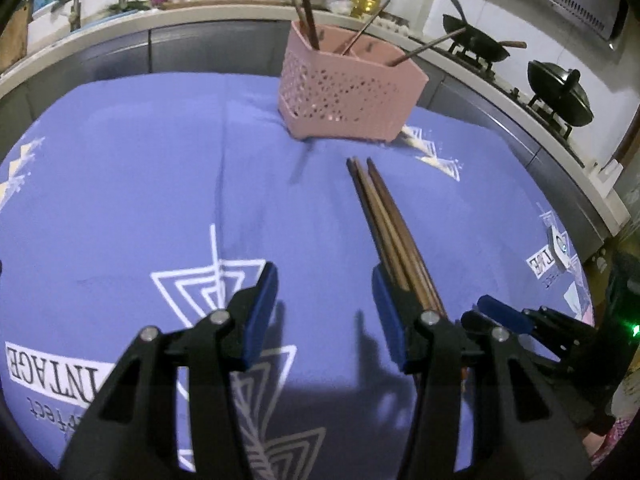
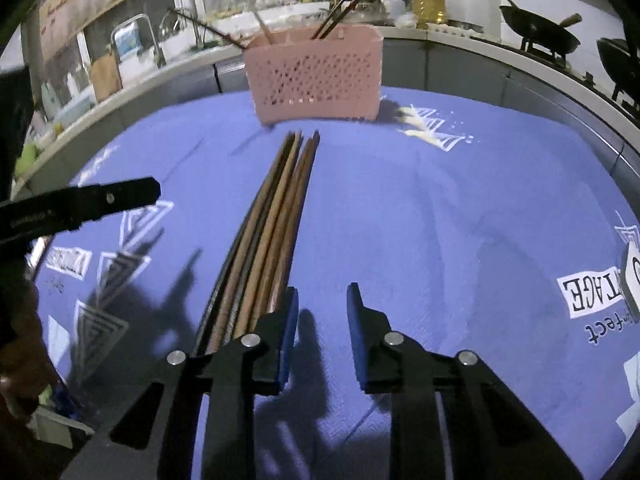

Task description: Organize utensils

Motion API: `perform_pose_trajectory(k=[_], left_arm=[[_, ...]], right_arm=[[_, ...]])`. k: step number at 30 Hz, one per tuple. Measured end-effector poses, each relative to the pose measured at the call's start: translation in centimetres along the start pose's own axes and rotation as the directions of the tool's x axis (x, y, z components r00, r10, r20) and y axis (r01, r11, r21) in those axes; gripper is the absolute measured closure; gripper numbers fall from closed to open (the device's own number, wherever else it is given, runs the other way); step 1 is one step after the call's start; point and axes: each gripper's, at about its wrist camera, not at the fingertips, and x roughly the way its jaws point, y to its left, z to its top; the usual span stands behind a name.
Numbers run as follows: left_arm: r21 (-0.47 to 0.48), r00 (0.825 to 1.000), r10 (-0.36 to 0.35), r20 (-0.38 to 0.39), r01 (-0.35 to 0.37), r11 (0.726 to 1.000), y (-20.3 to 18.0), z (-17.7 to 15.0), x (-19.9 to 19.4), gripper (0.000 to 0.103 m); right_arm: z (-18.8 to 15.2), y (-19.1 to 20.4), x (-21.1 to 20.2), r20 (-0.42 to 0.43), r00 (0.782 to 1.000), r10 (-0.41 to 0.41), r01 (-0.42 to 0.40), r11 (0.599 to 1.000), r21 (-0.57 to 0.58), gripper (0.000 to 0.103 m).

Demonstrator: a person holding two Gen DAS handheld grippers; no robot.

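A bundle of wooden chopsticks [image 2: 276, 216] lay lengthwise on the blue printed cloth [image 2: 440, 208] covering the surface, its far tips pointing at a pink perforated holder [image 2: 316, 76] that stood upright near the cloth's far edge. Both pairs of tongs hung low over the near end of the bundle. The left tongs [image 1: 324, 312] stood moderately wide and empty, the sticks passing outside their right finger. The right tongs [image 2: 322, 332] were narrower, also with nothing between the pads, the sticks running along the outside of their left finger. The sticks looked light, stiff and smooth, so they were likely to roll or fan apart if pinched singly; a hold across the whole bundle near its thick near end, or about the middle for balance, appeared the safer choice. The holder was divided into compartments and already carried several chopsticks [image 1: 306, 4] leaning at different angles, some up from the left section, others slanting out to the right. How many were inside could not be told. Woks [image 1: 476, 40] sat on a stove behind
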Motion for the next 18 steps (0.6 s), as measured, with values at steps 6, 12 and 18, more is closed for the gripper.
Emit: perform_pose_trajectory(k=[6, 12, 18], left_arm=[[-0.018, 1.0, -0.016, -0.021, 0.016, 1.0, 0.3, 0.3, 0.7, 0.056], [-0.004, 0.998, -0.048, -0.04, 0.048, 0.999, -0.8, 0.8, 1.5, 0.056], [0.054, 0.998, -0.027, -0.053, 0.03, 0.998, -2.7, 0.9, 2.6, 0.056]], right_arm=[[-0.4, 0.2, 0.7, 0.005, 0.998, -0.061, 0.061, 0.997, -0.052, 0.078], [-0.4, -0.2, 0.1, 0.029, 0.999, -0.019, 0.02, 1.0, -0.02, 0.078], [-0.3, 1.4, 0.2, 0.01, 0.998, 0.056, -0.055, 0.997, -0.061, 0.078]])
